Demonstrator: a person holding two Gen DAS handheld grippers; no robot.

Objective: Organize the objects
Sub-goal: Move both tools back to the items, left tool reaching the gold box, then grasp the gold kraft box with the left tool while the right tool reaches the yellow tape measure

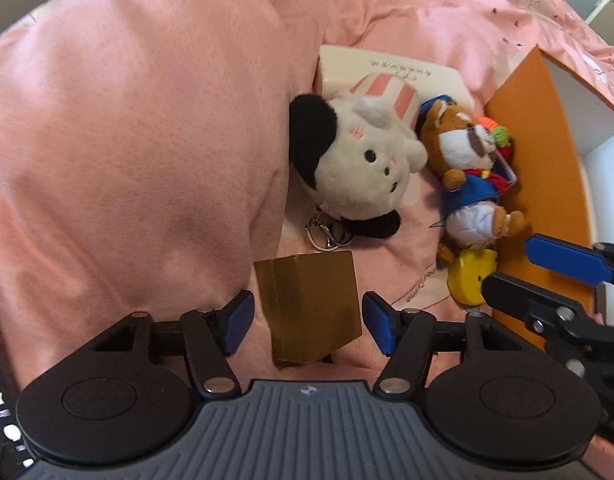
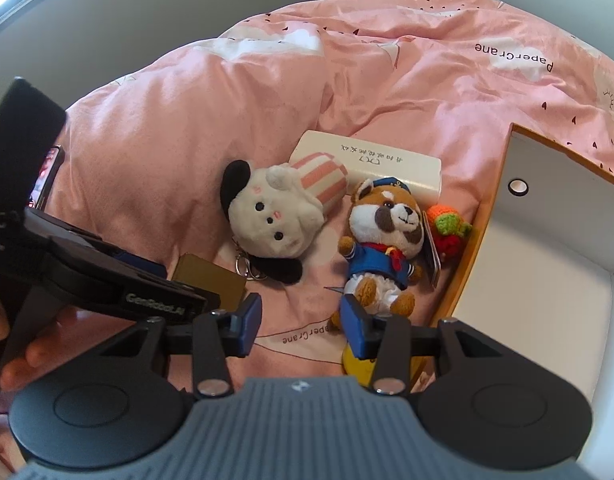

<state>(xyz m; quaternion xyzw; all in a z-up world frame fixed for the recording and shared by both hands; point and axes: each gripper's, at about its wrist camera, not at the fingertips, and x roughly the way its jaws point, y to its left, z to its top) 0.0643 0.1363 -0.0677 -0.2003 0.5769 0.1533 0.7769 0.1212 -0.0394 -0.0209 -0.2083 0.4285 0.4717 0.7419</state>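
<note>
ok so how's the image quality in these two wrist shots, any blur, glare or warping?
Left wrist view: strong fisheye bending, dark corners, even soft light, the gold box sharp between the fingers. Right wrist view: same warping, bright glare at the upper left edge, the white inside of the orange box washed out, plush toys sharp.

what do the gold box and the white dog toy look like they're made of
Gold box: probably card with a metallic foil finish; flat faces, crisp folded edges, dull sheen. White dog toy: soft plush fabric, matte and fuzzy, with a metal keyring; the filling can't be seen.
</note>
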